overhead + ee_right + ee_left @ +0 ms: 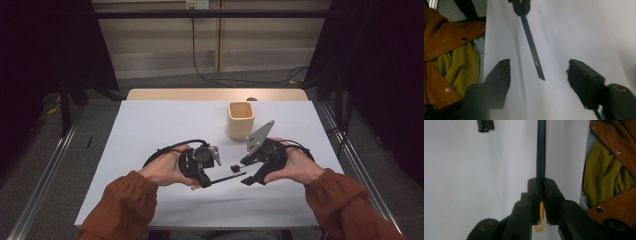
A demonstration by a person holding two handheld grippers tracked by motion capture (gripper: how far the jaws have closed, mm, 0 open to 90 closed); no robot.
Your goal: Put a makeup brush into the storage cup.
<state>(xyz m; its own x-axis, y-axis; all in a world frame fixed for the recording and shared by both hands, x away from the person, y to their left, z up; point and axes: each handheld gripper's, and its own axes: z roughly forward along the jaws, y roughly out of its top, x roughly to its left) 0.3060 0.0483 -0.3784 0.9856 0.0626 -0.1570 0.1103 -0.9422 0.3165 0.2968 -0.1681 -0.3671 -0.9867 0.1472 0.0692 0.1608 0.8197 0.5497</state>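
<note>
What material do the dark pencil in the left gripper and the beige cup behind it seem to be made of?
Pencil: probably painted wood, matt dark with small gold lettering and a pale end by the left gripper. Cup: possibly light wood or matt plastic; even beige, thick walls, no shine. The look leaves it open.

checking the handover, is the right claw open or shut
Open: the right claw has its jaws apart on either side of the pencil tip, not touching it.
</note>
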